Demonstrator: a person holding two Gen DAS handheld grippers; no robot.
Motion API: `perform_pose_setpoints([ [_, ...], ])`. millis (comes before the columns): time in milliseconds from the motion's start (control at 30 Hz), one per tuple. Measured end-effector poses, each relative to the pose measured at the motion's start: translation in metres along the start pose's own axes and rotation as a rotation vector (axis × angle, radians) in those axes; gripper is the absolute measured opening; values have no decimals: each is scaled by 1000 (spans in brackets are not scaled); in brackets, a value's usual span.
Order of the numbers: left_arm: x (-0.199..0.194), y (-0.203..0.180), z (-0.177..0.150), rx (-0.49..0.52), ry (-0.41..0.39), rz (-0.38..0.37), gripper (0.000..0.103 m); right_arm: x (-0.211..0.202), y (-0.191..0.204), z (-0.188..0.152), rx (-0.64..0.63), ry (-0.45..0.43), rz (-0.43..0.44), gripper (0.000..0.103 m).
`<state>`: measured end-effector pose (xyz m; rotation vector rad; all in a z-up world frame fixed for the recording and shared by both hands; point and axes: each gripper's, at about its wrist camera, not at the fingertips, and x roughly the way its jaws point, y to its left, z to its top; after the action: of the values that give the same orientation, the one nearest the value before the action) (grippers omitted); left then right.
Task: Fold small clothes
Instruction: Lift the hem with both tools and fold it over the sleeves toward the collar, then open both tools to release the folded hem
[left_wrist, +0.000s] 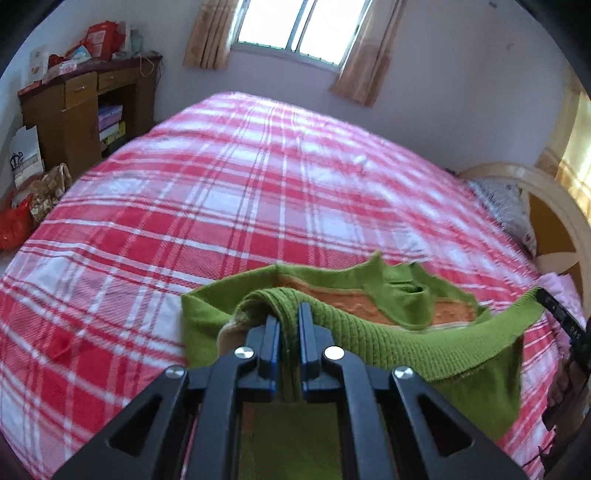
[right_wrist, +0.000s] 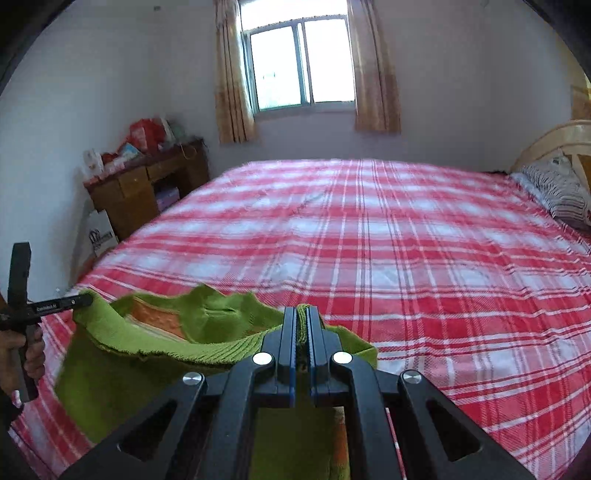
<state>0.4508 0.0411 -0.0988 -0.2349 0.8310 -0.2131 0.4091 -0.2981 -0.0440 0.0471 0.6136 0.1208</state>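
A small green knitted sweater (left_wrist: 424, 343) with an orange band hangs stretched between both grippers over the near edge of the bed. My left gripper (left_wrist: 289, 314) is shut on one end of its ribbed hem, with green knit bunched between the fingers. My right gripper (right_wrist: 303, 317) is shut on the other end of the hem of the sweater (right_wrist: 155, 354). In the left wrist view the right gripper (left_wrist: 554, 306) shows at the far right, holding the stretched edge. In the right wrist view the left gripper (right_wrist: 79, 301) shows at the far left, with a hand (right_wrist: 29, 354) on its handle.
A bed with a red and white plaid sheet (left_wrist: 258, 192) fills most of both views. A striped pillow (right_wrist: 557, 192) and a wooden headboard (left_wrist: 554, 229) lie to the right. At the left wall stands a brown desk (left_wrist: 81, 110) with clutter on top, and bags (left_wrist: 37, 195) on the floor.
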Motion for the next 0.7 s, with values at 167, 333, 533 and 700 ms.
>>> perform_pose_setpoints([
  [167, 39, 0, -1, 37, 58, 61, 10, 55, -12, -9, 19, 89, -21, 4],
  [333, 35, 7, -1, -35, 52, 66, 25, 95, -29, -11, 55, 164, -40, 12],
  [533, -8, 12, -6, -2, -86, 174, 73, 69, -46, -15, 91, 68, -75, 66],
  [700, -8, 7, -24, 34, -35, 199, 74, 52, -41, -29, 43, 115, -44, 66],
])
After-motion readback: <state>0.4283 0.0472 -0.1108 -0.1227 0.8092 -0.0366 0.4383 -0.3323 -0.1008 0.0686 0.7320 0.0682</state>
